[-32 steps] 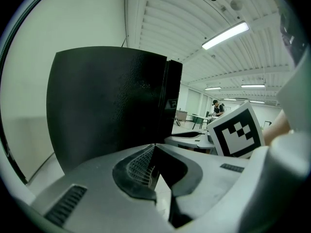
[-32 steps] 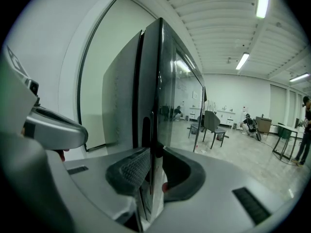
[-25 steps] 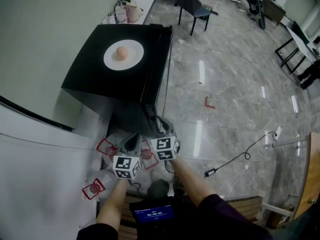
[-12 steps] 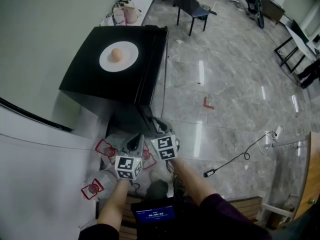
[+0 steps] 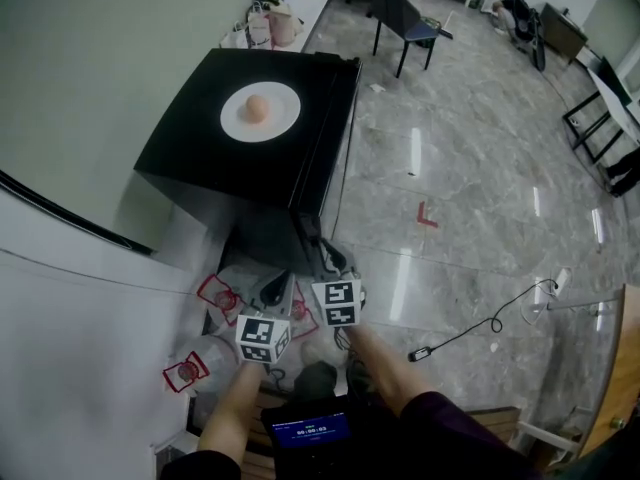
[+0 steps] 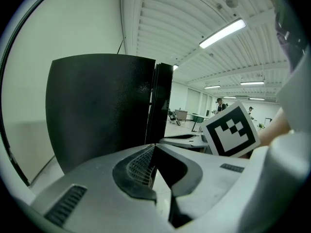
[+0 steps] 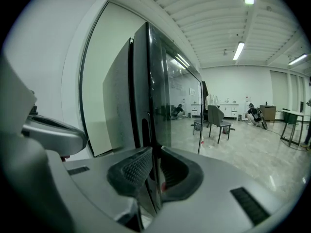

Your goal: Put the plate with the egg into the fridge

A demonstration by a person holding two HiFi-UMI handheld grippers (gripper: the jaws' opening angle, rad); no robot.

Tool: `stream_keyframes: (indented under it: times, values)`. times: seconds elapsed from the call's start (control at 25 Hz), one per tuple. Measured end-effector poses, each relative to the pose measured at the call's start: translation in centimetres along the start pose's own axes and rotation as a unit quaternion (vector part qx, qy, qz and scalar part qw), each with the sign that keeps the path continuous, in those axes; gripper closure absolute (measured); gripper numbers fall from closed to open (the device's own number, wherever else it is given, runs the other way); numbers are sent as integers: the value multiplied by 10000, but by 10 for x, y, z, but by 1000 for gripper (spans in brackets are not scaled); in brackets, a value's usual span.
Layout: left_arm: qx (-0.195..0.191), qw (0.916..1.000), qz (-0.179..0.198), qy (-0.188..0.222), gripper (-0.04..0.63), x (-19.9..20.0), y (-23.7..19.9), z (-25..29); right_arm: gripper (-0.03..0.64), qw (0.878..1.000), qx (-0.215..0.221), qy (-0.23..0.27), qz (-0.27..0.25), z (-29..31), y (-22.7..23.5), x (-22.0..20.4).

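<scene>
Left tool (image 6: 153, 148): jaws together, nothing between them; it faces the black side of the fridge (image 5: 215, 153).
Right tool (image 7: 154, 150): jaws closing with a narrow slit left between the pads, and nothing clamped; the fridge door edge (image 7: 146, 91) stands in line with the slit, just ahead.
Tool spacing: side by side and close, low at the fridge front.
Plate (image 5: 283, 120): flat on the fridge top, above and well ahead of both tools.
Egg (image 5: 257, 108): near the plate's middle.
Fridge door: closed.
Chair (image 5: 408, 18): on the floor, far beyond the right tool.
</scene>
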State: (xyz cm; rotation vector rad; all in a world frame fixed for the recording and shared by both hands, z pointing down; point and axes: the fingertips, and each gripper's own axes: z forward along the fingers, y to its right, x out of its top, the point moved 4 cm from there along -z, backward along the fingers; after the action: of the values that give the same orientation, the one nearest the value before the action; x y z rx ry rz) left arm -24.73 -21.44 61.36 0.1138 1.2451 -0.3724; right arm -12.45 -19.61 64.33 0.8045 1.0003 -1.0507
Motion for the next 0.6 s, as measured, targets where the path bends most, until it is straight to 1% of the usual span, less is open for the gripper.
stream_keyframes:
  times: [0.08,0.2,0.32,0.4,0.52,0.6]
  values:
    - [14,10000,2,-2,586,-1,-1,-1,555,10000,-80,30,36,-4,4,-2]
    - [-10,10000,-34,17,586,-1,-2,0,565,9994,-284,136,130,-23,28,-7]
    - [-106,9999,-129,-23,586,-4,3,12,568,9998,-97,173,78,-39,57,-12]
    - [-228,9996,-142,-27,586,-3,16,24,569,9999,46,159,27,-46,74,-15]
    - [-378,9993,-17,-17,586,6,42,43,569,9997,232,100,-72,-53,96,-17]
    - [-386,9992,23,-23,586,11,56,54,569,9993,353,85,-106,-58,107,-19]
